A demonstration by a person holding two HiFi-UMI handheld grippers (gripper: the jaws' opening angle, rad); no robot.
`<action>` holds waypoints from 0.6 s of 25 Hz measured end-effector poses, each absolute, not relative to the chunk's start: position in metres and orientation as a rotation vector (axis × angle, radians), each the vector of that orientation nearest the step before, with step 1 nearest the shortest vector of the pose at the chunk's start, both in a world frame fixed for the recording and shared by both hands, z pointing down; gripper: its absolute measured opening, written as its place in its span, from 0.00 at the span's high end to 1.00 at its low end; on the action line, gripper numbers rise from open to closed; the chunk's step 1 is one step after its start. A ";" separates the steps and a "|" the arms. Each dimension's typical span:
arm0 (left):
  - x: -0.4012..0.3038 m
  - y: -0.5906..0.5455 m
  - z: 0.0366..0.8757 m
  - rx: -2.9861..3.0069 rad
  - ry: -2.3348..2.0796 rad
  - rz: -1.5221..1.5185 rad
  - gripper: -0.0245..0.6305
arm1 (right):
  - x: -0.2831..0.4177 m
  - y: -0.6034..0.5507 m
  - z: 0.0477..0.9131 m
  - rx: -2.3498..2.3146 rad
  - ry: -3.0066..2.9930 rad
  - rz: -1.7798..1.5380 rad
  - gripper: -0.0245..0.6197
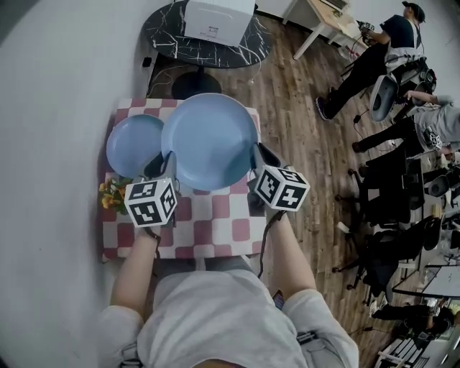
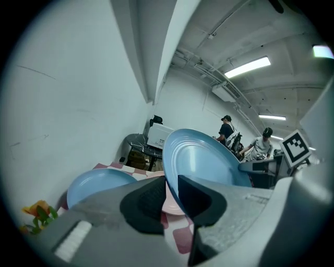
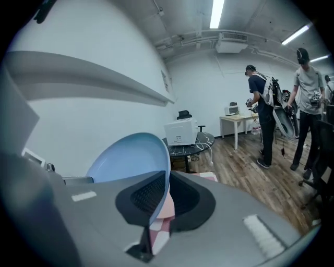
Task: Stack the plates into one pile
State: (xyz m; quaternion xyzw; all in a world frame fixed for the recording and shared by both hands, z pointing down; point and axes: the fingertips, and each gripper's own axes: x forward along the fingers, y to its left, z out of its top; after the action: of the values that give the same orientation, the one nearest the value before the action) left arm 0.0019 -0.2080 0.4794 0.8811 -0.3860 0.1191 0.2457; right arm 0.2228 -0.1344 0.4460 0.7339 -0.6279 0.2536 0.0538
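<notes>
A large light-blue plate [image 1: 208,140] is held up over the red-and-white checked table [image 1: 215,230]. My left gripper [image 1: 164,167] is shut on its left rim and my right gripper [image 1: 255,154] is shut on its right rim. In the left gripper view the large plate [image 2: 203,159] stands tilted, its rim pinched between the jaws of the left gripper [image 2: 171,195]. The right gripper [image 3: 166,195] clamps the rim of the same plate [image 3: 130,156]. A smaller blue plate [image 1: 133,144] lies on the table at the left. Under the raised plate lies a pink plate [image 2: 175,207], mostly hidden.
Yellow flowers [image 1: 111,194] stand at the table's left edge, beside a white wall. Beyond the table is a round black marbled table [image 1: 165,32] carrying a white box [image 1: 215,20]. People [image 1: 374,57] and office chairs [image 1: 392,187] fill the wooden floor at the right.
</notes>
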 end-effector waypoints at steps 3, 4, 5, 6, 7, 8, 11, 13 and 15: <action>0.007 -0.215 0.468 2.377 -1.103 0.286 0.83 | 0.232 -0.155 0.433 2.171 -1.963 0.729 0.92; 0.009 -0.218 0.464 2.371 -1.122 0.279 0.83 | 0.235 -0.161 0.430 2.150 -1.985 0.721 0.92; 0.011 -0.221 0.461 2.368 -1.140 0.275 0.83 | 0.238 -0.168 0.427 2.129 -2.007 0.713 0.92; 0.013 -0.224 0.458 2.368 -1.156 0.275 0.83 | 0.240 -0.175 0.425 2.108 -2.030 0.705 0.92; 0.015 -0.228 0.456 2.371 -1.171 0.280 0.83 | 0.243 -0.182 0.423 2.088 -2.052 0.696 0.91; 0.018 -0.231 0.455 2.375 -1.185 0.287 0.82 | 0.245 -0.188 0.423 2.067 -2.073 0.687 0.91; 0.026 -0.241 0.455 2.378 -1.218 0.320 0.82 | 0.254 -0.205 0.427 2.001 -2.113 0.676 0.91; 0.032 -0.248 0.458 2.371 -1.239 0.345 0.81 | 0.260 -0.216 0.434 1.963 -2.121 0.679 0.90; 0.037 -0.257 0.464 2.356 -1.263 0.371 0.81 | 0.265 -0.228 0.443 1.931 -2.126 0.691 0.90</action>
State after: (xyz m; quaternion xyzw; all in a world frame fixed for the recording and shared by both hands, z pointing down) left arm 0.0365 -0.2566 0.4638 0.8517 -0.4564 0.1341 0.2197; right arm 0.2652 -0.2275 0.4427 0.6509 -0.7164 0.2330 0.0935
